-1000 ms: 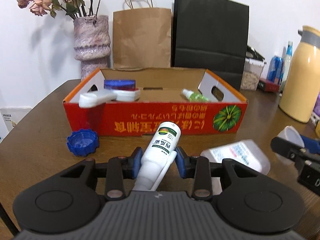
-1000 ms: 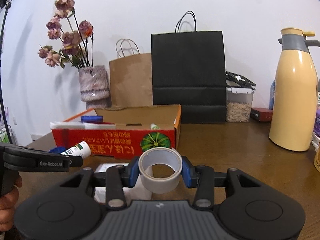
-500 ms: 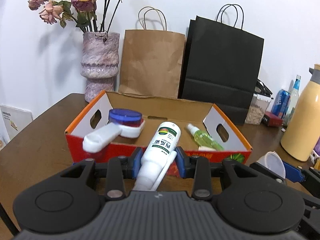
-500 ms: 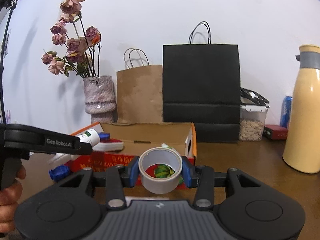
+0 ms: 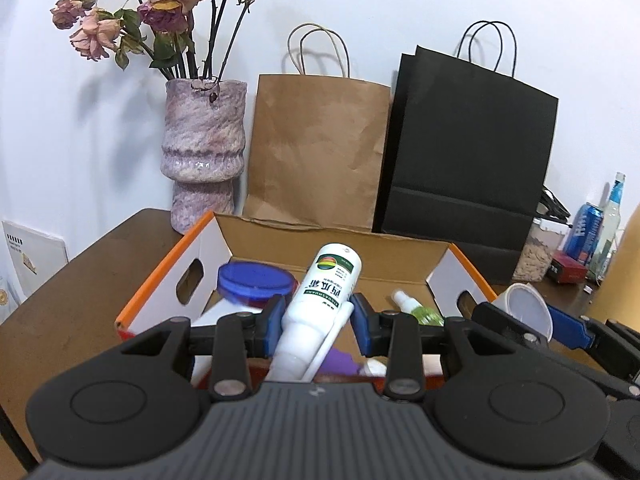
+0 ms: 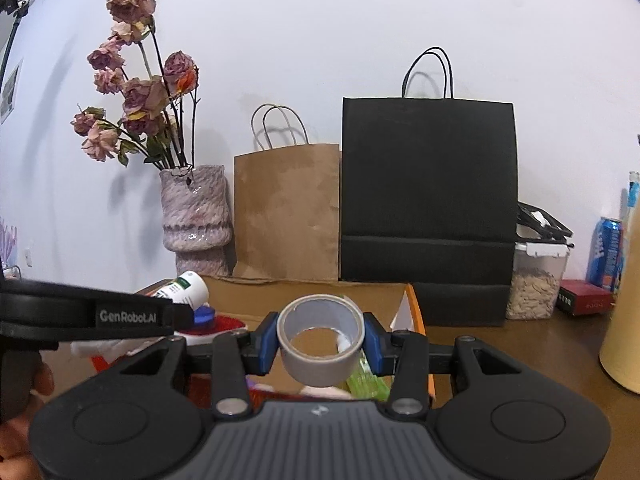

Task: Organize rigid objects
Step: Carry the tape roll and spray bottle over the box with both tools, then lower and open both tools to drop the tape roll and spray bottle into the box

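Observation:
My left gripper [image 5: 318, 316] is shut on a white bottle [image 5: 320, 300] with a green label, held over the open orange cardboard box [image 5: 160, 280]. Inside the box lie a blue-lidded jar [image 5: 254, 282] and a small green spray bottle [image 5: 416, 308]. My right gripper [image 6: 320, 340] is shut on a grey roll of tape [image 6: 320, 338], held above the box's right part [image 6: 412, 308]. In the left wrist view the right gripper [image 5: 520, 316] with the tape roll [image 5: 524, 308] shows at the right. The right wrist view shows the left gripper's finger [image 6: 88, 314] and the white bottle [image 6: 186, 288] at the left.
Behind the box stand a purple vase [image 5: 202, 152] with dried roses, a brown paper bag [image 5: 316, 152] and a black paper bag [image 5: 468, 148]. At the right are a clear container of grains [image 6: 534, 280], a blue can [image 6: 606, 252] and a yellow jug [image 6: 624, 328]. A hand [image 6: 24, 400] shows at lower left.
Both grippers have moved forward and up from in front of the box to above it, each keeping its object. The box's red front wall has dropped below the fingers.

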Demonstrator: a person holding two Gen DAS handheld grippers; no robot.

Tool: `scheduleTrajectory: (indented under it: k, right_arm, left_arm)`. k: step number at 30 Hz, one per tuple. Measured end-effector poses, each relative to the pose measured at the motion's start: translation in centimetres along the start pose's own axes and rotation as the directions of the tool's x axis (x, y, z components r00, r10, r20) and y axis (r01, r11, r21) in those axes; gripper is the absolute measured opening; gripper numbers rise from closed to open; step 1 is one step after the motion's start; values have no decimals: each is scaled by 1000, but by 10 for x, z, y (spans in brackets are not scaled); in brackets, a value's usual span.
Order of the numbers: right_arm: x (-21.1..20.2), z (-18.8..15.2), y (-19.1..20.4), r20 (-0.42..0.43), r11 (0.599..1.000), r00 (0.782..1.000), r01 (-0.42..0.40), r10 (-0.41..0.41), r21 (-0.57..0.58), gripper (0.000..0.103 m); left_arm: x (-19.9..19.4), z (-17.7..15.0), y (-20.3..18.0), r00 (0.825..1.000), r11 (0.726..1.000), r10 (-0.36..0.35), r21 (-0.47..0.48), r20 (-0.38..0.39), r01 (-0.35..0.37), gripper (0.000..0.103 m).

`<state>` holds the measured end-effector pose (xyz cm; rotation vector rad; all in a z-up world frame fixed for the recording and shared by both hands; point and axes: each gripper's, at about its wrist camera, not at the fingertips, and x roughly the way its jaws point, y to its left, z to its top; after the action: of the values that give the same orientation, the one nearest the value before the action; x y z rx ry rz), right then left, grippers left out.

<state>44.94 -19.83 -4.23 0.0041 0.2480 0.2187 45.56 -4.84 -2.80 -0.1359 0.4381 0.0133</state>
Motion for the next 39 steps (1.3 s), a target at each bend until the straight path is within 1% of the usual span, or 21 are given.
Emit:
scheduleTrajectory:
  k: [11,18,26,27,28,29,30,31,32,34,39]
  right_arm:
    - [43,16,-12,-31,1000,999,-8,7,-26,42]
    - [66,17,-19,-78,998,997,-30,26,-47,42]
    - [80,16,-19,-125,995,992,-45,34,-85,42]
    - [81,16,-19,-138,995,990,-49,37,-86,42]
    - [82,15,-19,-150,995,988,-52,39,-84,43]
    - [82,15,-19,-156,995,987,-54,41,-84,51]
    - [81,15,-19,-160,995,986,-53,39,-88,60]
    - [80,15,-19,-160,995,987,-46,31,-92,85]
    - [79,15,-19,-151,994,988,-38,23,-98,103]
    - [75,15,-19,-124,994,992,-24,10,-111,103]
    - [73,17,-20,-121,994,993,-12,-1,-105,103]
  left_arm:
    - [39,14,2,1000,1000,12,24,-1,-12,36]
    - [60,19,0,1000,998,29,63,0,-29,36]
    - [71,21,1,999,995,37,91,-7,-36,37]
    - [69,21,0,999,995,43,94,4,-43,42]
    - [67,21,0,999,994,48,99,22,-50,49]
    - [64,22,-1,998,993,55,101,37,-58,72]
    - [61,23,-1,996,993,65,99,54,-71,96]
    - [57,23,-2,994,992,79,96,81,-87,103]
    - [53,24,-2,991,991,84,96,103,-94,103]
    - [49,26,-2,989,991,81,96,122,-93,103]
    - [46,30,0,988,992,85,82,127,-96,103]
